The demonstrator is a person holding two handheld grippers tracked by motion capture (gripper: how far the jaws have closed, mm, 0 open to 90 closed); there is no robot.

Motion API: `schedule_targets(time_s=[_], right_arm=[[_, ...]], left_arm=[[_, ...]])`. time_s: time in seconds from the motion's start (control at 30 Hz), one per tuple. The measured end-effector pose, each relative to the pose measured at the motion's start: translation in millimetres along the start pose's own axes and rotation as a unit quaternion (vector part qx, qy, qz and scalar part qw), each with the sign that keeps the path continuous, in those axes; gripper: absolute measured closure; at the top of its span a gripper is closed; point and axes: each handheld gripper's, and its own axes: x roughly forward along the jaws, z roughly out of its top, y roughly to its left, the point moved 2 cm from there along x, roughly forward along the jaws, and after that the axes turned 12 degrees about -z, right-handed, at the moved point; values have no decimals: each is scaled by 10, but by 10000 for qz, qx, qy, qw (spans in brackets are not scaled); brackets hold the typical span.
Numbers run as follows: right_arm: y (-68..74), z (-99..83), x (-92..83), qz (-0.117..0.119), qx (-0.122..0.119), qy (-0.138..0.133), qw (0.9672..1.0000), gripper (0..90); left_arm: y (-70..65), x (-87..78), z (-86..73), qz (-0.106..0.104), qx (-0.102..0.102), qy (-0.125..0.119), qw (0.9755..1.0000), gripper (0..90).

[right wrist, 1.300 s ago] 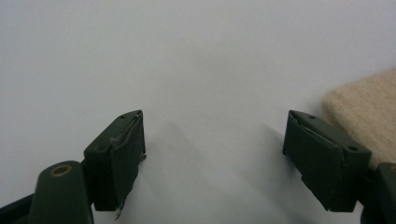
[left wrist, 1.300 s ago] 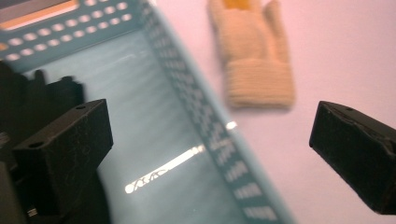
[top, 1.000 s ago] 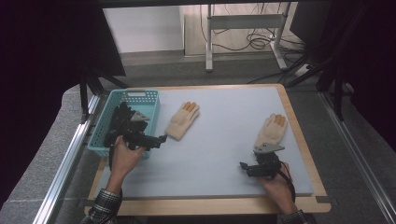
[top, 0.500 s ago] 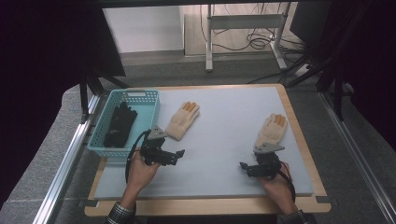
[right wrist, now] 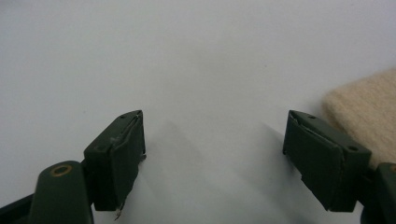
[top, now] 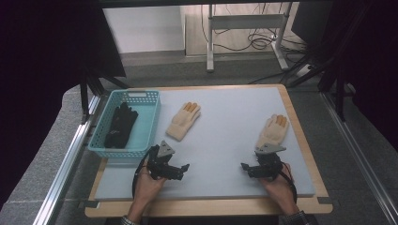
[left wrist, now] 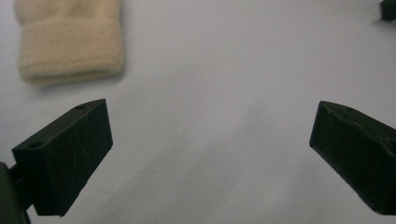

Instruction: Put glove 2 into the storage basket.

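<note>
The left gripper has moved nearer, away from the blue plastic basket; black gloves lie inside. Both the left and right gripper are released.

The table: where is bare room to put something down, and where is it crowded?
The grey mat is bare between the two cream gloves, left glove and right glove, and between the left gripper and right gripper. The blue basket is partly taken by black gloves.
</note>
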Motion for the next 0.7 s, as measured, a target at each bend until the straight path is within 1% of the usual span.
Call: schedule_targets(time_s=[0.03, 0.07, 0.1, 0.17, 0.33, 0.37, 0.4, 0.47, 0.5, 0.7], right_arm=[[0, 0, 0, 0, 0, 0, 10000, 203], [0, 0, 0, 1, -1, -1, 10000, 203], [0, 0, 0, 2, 2, 1, 10000, 203], [-1, 0, 0, 2, -1, 1, 10000, 203], [-1, 0, 1, 4, 1, 5, 10000, 203], [-1, 0, 1, 4, 1, 5, 10000, 203], [-1, 1, 1, 6, 7, 8, 10000, 202], [0, 1, 2, 11, 11, 5, 10000, 200], [0, 1, 2, 19, 12, 9, 10000, 198], [0, 3, 3, 35, 22, 28, 10000, 187]], left_arm=[[0, 0, 0, 0, 0, 0, 10000, 0], [14, 24, -54, 42, -43, 40, 10000, 0], [14, 24, -54, 42, -43, 40, 10000, 0], [34, 59, -123, 90, -113, 106, 9998, 0], [44, 133, -190, 289, -53, 447, 9986, 0], [44, 133, -190, 289, -53, 447, 9986, 0], [69, 140, -206, 150, -176, 406, 9989, 2], [98, 142, -208, 45, -302, 440, 9986, 3], [101, 146, -209, 16, -371, 406, 9985, 1], [100, 148, -212, 20, -354, 401, 9986, 1]])
